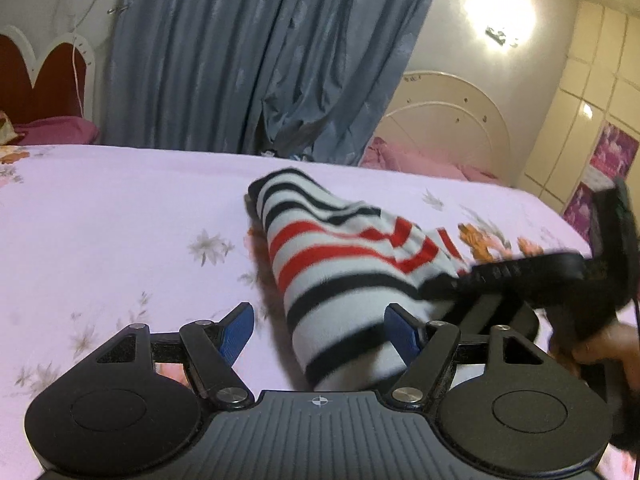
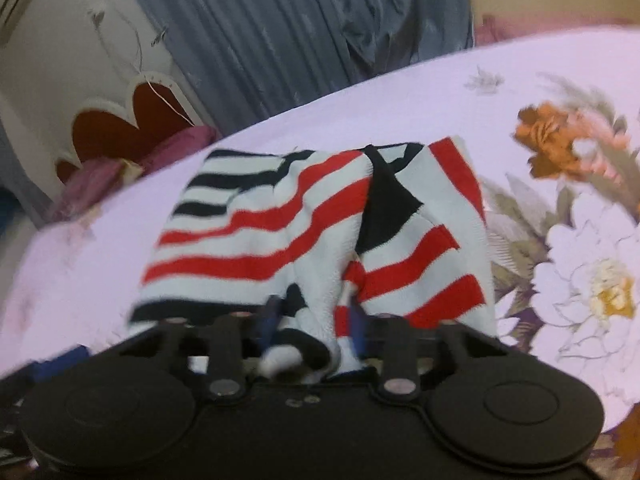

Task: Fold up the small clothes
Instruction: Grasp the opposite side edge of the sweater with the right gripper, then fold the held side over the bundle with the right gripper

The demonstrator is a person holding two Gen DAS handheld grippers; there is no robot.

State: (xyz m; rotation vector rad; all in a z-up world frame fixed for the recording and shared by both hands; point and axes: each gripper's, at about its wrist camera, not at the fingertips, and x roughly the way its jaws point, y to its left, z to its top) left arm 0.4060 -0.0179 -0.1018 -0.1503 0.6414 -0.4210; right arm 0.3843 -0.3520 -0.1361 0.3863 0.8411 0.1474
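Note:
A small knitted garment (image 1: pixel 332 248) with white, red and dark stripes lies crumpled on the lilac flowered bedsheet (image 1: pixel 120 208). My left gripper (image 1: pixel 320 332) is open, and the garment's near end lies between its blue pads (image 1: pixel 240 332). The left pad stands apart from the cloth. In the right wrist view the garment (image 2: pixel 260 240) spreads ahead, one half folded back. My right gripper (image 2: pixel 314 318) is shut on a bunched fold of its near edge. In the left wrist view a hand (image 1: pixel 608 344) holds the right tool's black frame (image 1: pixel 560 276) at the garment's right side.
Blue curtains (image 1: pixel 260 60) hang behind the bed. A red headboard with white trim (image 1: pixel 44 76) and a pink pillow (image 1: pixel 60 130) are at the far left. A second bed with a white headboard (image 1: pixel 448 120) and cream wardrobe doors (image 1: pixel 580 100) stand at the right.

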